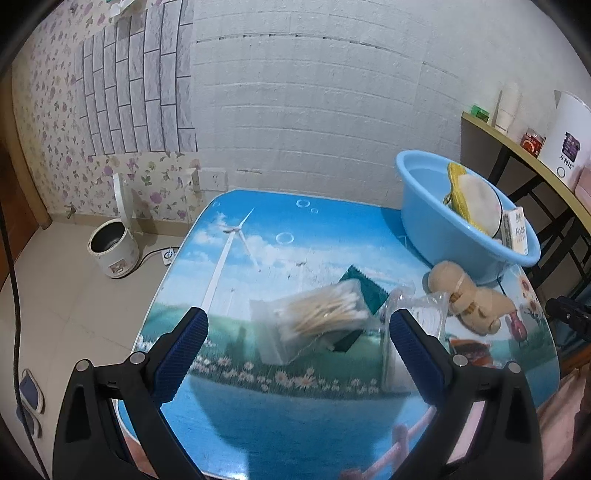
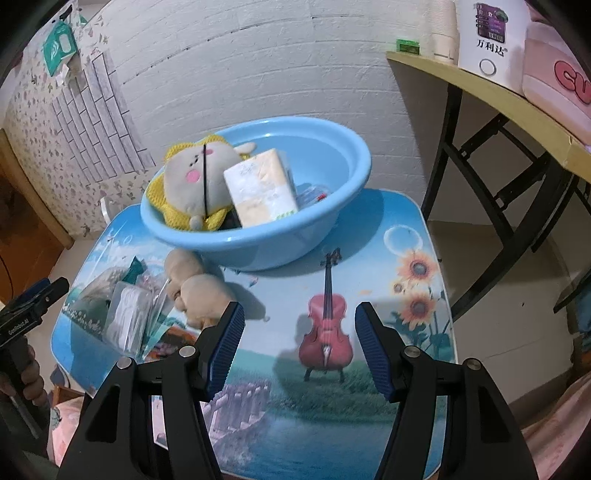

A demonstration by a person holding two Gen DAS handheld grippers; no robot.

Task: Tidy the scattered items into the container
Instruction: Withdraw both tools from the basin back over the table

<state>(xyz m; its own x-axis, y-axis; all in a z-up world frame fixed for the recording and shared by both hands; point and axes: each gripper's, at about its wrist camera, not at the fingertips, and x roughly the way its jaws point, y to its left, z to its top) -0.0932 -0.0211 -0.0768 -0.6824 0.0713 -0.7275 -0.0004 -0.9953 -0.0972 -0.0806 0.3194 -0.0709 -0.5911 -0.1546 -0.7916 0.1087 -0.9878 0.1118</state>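
We hold both tools, left (image 1: 297, 330) and right (image 2: 299, 325), apart and empty; next, cotton-swab bag (image 1: 317, 317) into basin (image 2: 258, 243) at two o'clock

- Rice cooker (image 1: 113, 248): stands open on the floor tiles, left of the printed table (image 1: 258, 424).
- Wall socket (image 1: 216, 181): beyond the table's far edge.
- Side table (image 2: 491, 92): right of the printed table, higher.
- White appliance (image 2: 491, 35): on the side table.
- Paper cups (image 2: 443, 29): stacked left of the appliance.
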